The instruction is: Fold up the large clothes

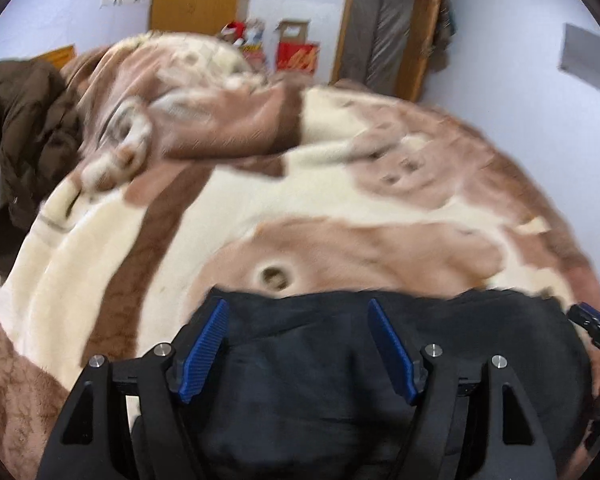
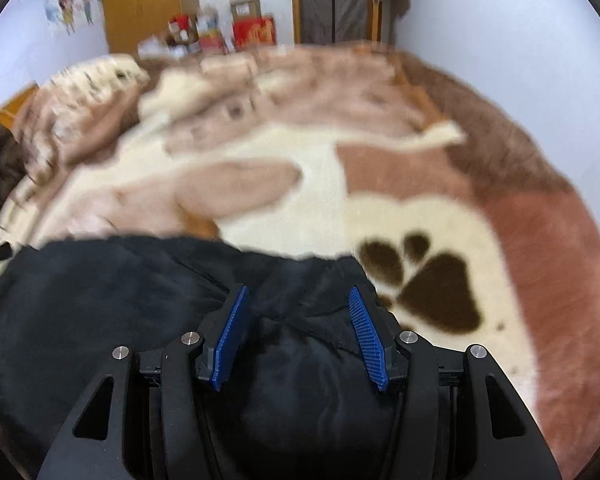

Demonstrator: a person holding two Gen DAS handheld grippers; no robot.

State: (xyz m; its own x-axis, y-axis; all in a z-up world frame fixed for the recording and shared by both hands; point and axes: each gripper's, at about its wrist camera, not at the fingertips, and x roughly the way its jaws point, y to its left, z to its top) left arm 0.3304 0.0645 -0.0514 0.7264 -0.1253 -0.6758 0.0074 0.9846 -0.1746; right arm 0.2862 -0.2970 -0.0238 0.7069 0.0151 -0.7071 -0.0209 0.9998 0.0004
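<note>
Spread across the bed, a plush blanket in cream, tan and brown [image 1: 228,216] fills most of both views, and on its near side lies the black padded garment of smooth fabric [image 1: 300,364], bunched into soft folds with its far edge running roughly straight across the blanket. From the left wrist view the left gripper [image 1: 298,346] hangs over this garment with its blue ribbed pads [image 1: 206,350] spread wide apart, nothing pinched between them. From the right wrist view the right gripper [image 2: 296,338] sits over the garment's right end, its jaws parted and the cloth puckered below them; the pads look clear of it. Just right of it a dark brown paw print [image 2: 428,284] marks the blanket. At far left lies a dark brown puffy coat [image 1: 24,128]. Beyond the bed stand a red carton [image 1: 298,56] and a wooden door frame [image 1: 416,40] against pale walls
</note>
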